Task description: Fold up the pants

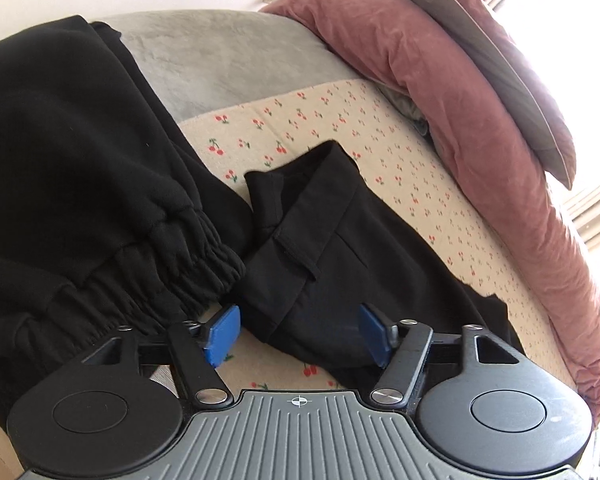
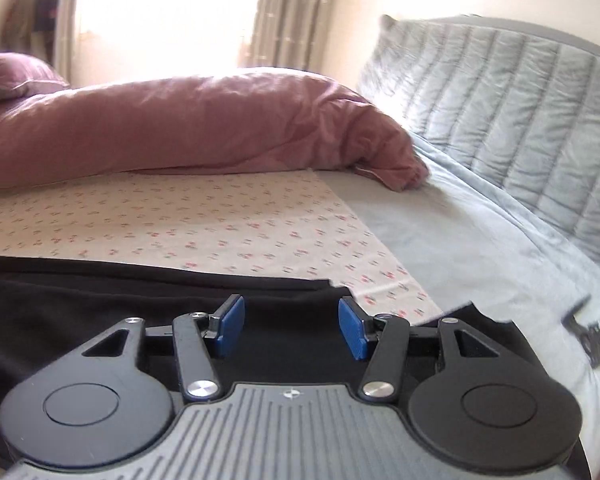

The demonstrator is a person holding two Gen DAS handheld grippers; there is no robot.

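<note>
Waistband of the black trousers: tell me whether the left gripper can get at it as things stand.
Probably yes. The left gripper is open, and the black trousers lie on the cherry-print sheet with their waistband just ahead of the fingertips. Nothing covers it; the black sweatpants lie to one side.

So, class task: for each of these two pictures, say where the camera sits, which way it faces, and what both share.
Left wrist: on the left gripper, looking down at black pants and a black sweatshirt; open jaws show.
Right wrist: on the right gripper, facing over the pants toward the grey headboard; open jaws show.
Shared: pants, cherry-print sheet, pink duvet.
</note>
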